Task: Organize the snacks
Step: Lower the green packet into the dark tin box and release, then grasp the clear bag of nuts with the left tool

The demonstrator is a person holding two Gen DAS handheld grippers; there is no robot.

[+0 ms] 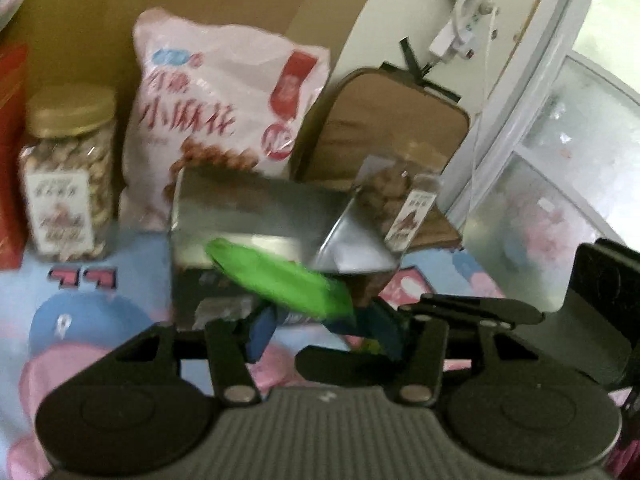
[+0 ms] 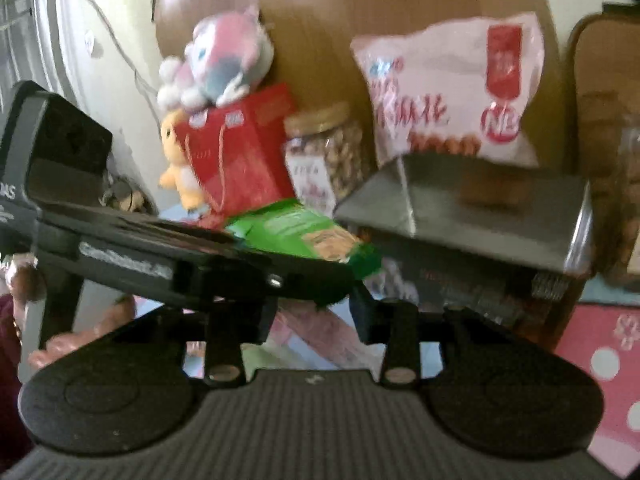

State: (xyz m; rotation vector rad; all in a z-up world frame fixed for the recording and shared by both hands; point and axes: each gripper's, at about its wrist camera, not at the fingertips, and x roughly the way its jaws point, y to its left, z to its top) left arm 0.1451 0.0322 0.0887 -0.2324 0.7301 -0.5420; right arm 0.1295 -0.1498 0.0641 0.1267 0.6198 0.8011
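A green snack packet (image 1: 280, 276) lies slantwise across the left claw (image 1: 320, 328), its lower end between the blue pads (image 1: 262, 332), which appear to press on it; blur leaves the contact slightly uncertain. In the right wrist view the same green snack packet (image 2: 312, 240) sits above the right claw (image 2: 316, 316), whose jaws stand partly apart; whether they grip it cannot be told. Just behind the packet stands a clear-lidded box (image 1: 256, 216) on a pink-and-blue patterned cloth (image 1: 80, 320). Behind the box lean a large pink snack bag (image 1: 224, 112) and a nut jar (image 1: 68, 172) with a gold lid. A red carton (image 2: 240, 148) bearing plush toys (image 2: 224, 60) stands left of the jar.
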